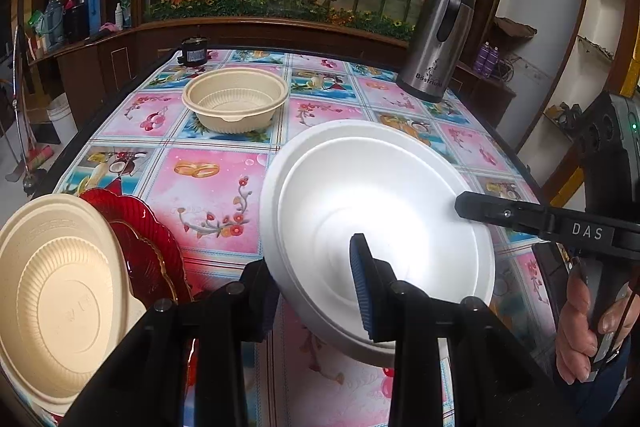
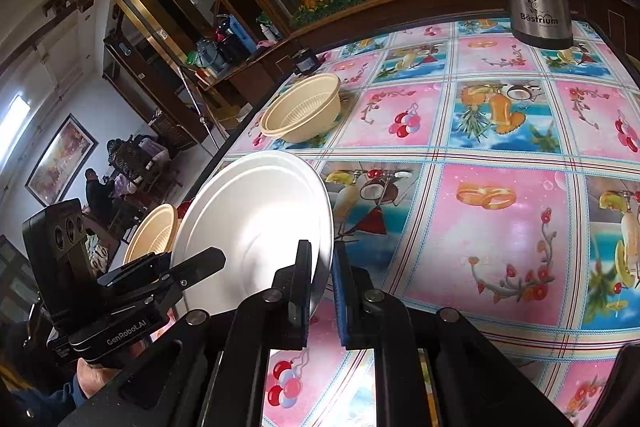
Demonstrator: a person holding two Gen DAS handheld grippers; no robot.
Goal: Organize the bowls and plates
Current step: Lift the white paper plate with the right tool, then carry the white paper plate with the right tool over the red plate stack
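1. We found the white plate [image 1: 376, 227] lifted off the patterned tablecloth [image 1: 208, 187] and held between both tools, near the table's middle
2. The right gripper [image 2: 323, 291] was clamped on the plate's rim, its pads nearly together with only the thin edge between them
3. The left gripper [image 1: 320, 291] stood slightly parted: one blue pad [image 1: 362, 287] lay against the plate's inner face and the other finger sat behind the rim. We could not tell whether it still pressed on the plate
4. We judged the step in hand to be a handover of the plate to the right gripper. To do it well, we advised keeping the right clamp firm on the rim while the left fingers cleared, since a light foam-like plate could bend or pivot at a single edge grip
5. The plate stood tilted, its hollow face turned toward the left wrist camera and its underside away. Being round, it had no long axis; its flat plane ran steeply, closer to upright than level
6. A beige bowl [image 1: 236, 99] stood at the far side, and another beige bowl [image 1: 60, 299] leaned on a red plate [image 1: 140, 227] at the left
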